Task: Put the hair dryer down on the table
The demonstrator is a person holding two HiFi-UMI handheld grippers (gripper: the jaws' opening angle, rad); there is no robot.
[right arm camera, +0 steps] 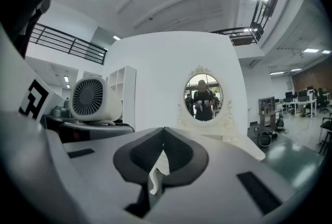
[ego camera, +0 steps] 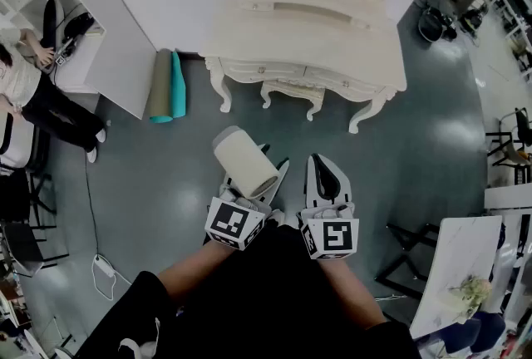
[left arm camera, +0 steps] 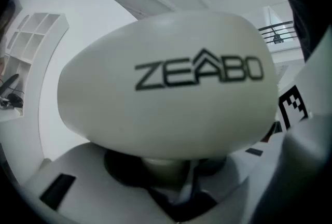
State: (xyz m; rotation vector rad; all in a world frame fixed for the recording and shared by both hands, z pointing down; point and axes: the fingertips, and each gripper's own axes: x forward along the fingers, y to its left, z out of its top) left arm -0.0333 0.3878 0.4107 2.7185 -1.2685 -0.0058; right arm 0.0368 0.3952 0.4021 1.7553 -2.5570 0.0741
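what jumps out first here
The cream hair dryer, gripped by the left gripper, fills that gripper's view with its ZEABO print. Ahead stands an ornate cream dressing table with an oval mirror. The right gripper is shut and empty.

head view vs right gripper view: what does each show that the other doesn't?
Head view only: two rolled mats on the floor, a person at the far left, the dressing table's curved legs.
Right gripper view only: the hair dryer's round rear grille, the whole oval mirror, a balcony railing.
Both: the hair dryer held up, not on the table; the dressing table; the right gripper, jaws together.
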